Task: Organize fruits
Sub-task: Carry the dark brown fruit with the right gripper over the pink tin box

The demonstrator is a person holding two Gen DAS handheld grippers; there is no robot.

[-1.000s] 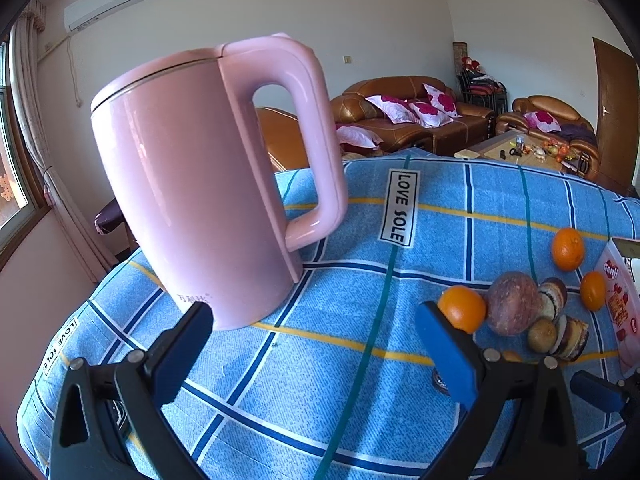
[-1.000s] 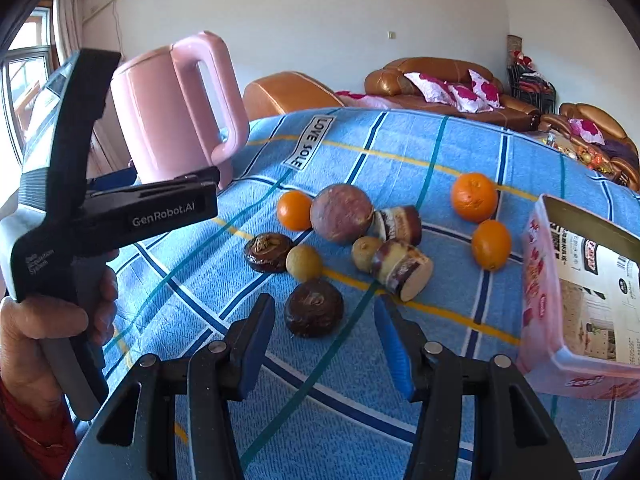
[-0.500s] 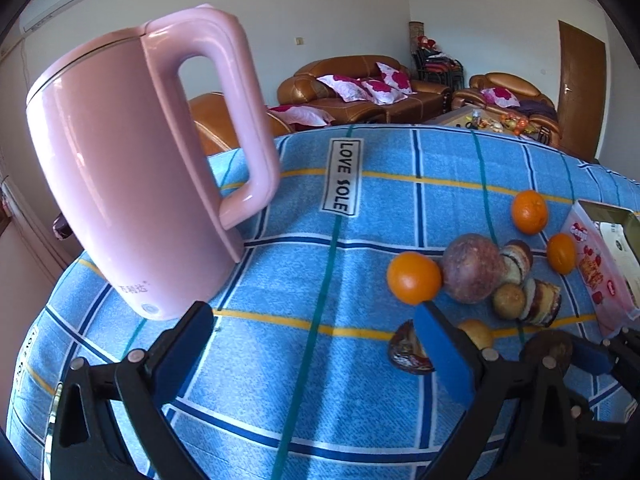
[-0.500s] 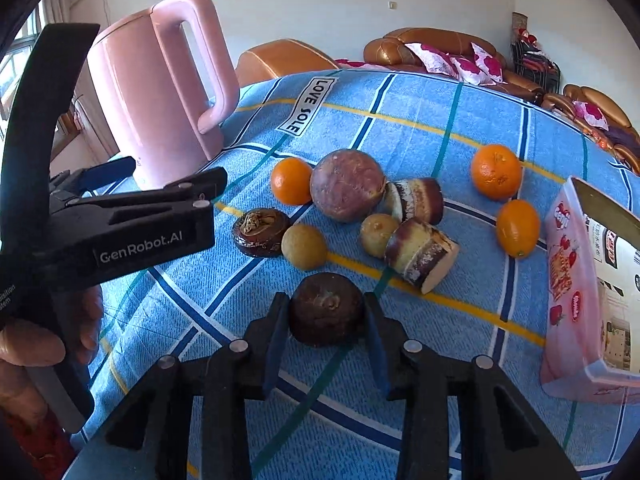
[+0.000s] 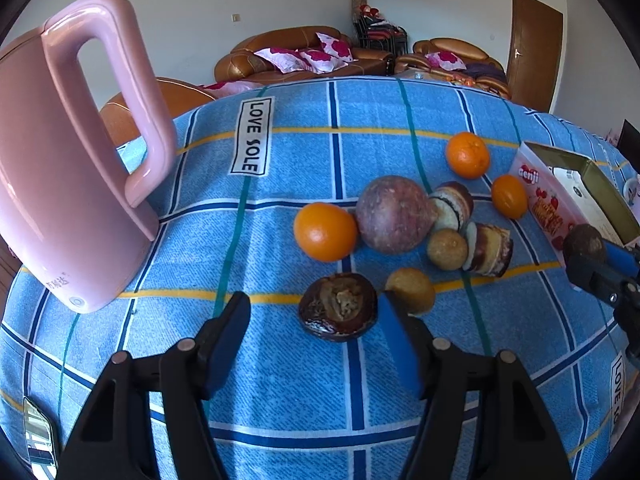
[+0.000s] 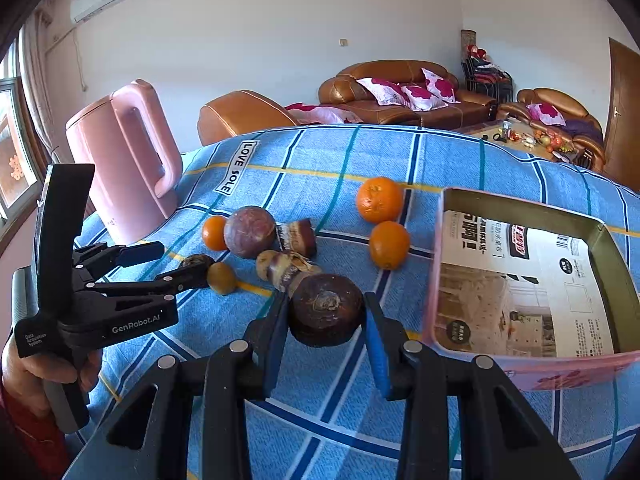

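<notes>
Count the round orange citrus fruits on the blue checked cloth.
3. One orange fruit touches the big purplish round fruit; two others lie beside the pink tin box. None seems hidden.

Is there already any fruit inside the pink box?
No, the pink box holds only a printed paper sheet; every fruit is outside it.

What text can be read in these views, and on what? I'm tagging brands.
"LOVE SOLE": label on the blue tablecloth.
"GenRobot.AI": side of the left gripper.
"Data Acquisition System": its handle, small.
"aenji": roughly, side of the pink box.
Print on the carton in the box, and the pink kettle mark: unreadable.
</notes>
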